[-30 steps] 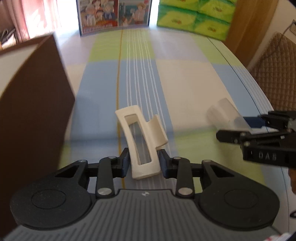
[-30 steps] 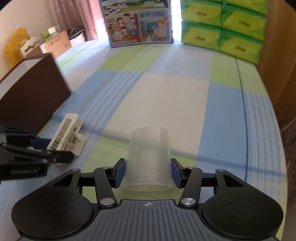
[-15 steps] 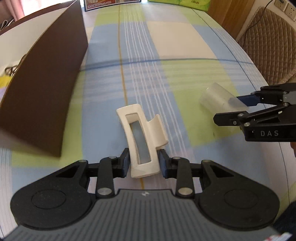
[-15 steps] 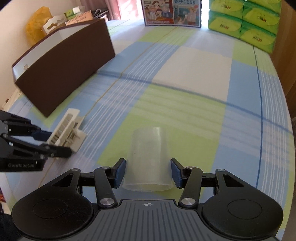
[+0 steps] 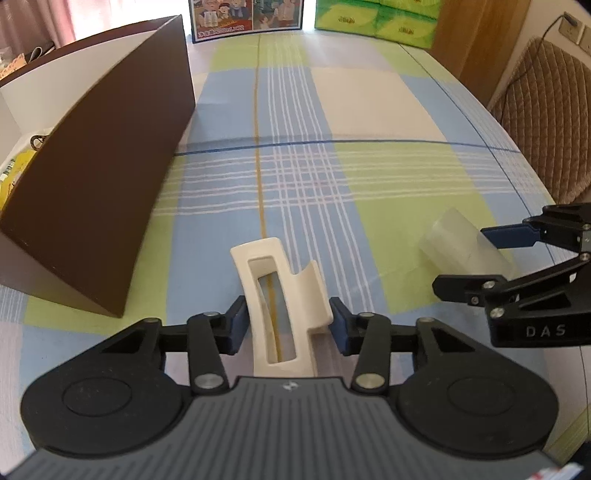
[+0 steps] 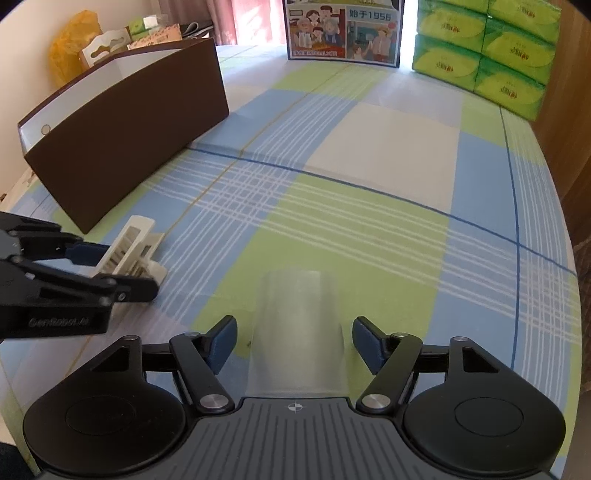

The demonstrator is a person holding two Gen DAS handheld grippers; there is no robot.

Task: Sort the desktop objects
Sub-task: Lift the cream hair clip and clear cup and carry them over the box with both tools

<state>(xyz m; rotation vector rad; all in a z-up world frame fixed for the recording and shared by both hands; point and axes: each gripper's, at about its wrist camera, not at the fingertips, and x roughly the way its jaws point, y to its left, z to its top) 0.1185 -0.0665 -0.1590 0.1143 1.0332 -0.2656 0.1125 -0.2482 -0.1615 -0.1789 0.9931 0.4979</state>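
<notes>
A cream plastic hair claw clip (image 5: 280, 302) lies between the fingers of my left gripper (image 5: 286, 326), whose jaws stand slightly apart from it, open. It also shows in the right wrist view (image 6: 129, 254). A clear plastic cup (image 6: 297, 332) lies on its side between the fingers of my right gripper (image 6: 295, 343), which is open with a gap on each side. The cup also shows in the left wrist view (image 5: 458, 247). Both things rest on the checked tablecloth (image 6: 369, 229).
A brown storage box (image 5: 103, 177) with a white inside stands at the left, also in the right wrist view (image 6: 129, 122). Green tissue packs (image 6: 484, 51) and a picture box (image 6: 343, 29) stand at the far end. A woven chair (image 5: 546, 118) is beyond the right edge.
Both grippers have opened and let go of the clip and the cup, which now lie on the cloth. Both have pulled back toward the near table edge.
</notes>
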